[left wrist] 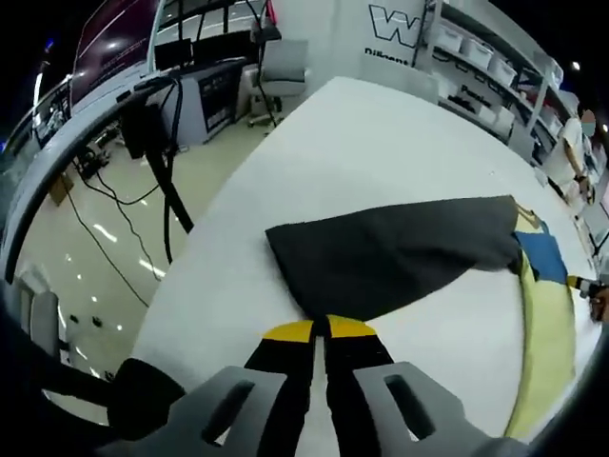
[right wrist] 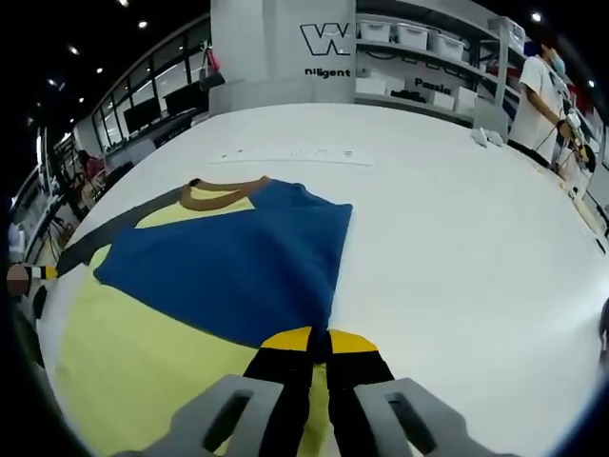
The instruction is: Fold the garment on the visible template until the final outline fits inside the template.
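While the garment [right wrist: 228, 257] lies spread on the white counter [right wrist: 457, 219], we see each hand-held gripper, left [left wrist: 320, 329] and right [right wrist: 319, 340], clamped on its near edge.

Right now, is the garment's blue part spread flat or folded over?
Folded over. In the right gripper view the blue part lies doubled back on the yellow body, its corner pinched in the shut right tool.

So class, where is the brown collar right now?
In the right gripper view, the collar lies upper left on the table, at the garment's far end.
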{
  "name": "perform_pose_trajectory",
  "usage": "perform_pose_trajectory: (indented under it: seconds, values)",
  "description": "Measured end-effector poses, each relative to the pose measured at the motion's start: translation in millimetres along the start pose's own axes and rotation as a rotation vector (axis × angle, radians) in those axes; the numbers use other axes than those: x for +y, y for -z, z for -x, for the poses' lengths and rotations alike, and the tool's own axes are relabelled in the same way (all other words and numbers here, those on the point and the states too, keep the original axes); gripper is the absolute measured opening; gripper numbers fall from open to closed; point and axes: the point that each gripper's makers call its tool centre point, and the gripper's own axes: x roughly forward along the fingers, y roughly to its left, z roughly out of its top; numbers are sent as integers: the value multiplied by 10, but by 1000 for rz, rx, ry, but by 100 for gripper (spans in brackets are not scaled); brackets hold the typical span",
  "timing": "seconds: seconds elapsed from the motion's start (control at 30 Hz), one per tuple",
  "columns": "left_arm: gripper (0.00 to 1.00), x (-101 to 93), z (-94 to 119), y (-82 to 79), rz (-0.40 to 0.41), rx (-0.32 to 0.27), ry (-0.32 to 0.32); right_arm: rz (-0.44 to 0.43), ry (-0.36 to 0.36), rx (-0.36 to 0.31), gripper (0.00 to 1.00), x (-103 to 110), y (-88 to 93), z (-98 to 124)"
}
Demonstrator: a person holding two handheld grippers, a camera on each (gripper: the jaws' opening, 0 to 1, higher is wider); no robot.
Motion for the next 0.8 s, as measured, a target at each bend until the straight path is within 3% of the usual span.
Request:
perform_pose_trajectory:
  seconds: [0.33, 0.7, 0.8]
  values:
    - [6, 119, 15, -183, -30, -11, 14, -20, -8, 0, 0, -40, -3, -24]
    - [6, 95, 18, -199, -57, 0, 24, -44, -13, 4, 0, -43, -1, -31]
    - [6, 39, 95, -303, -62, -18, 25, -89, -22, 1, 0, -36, -4, -23]
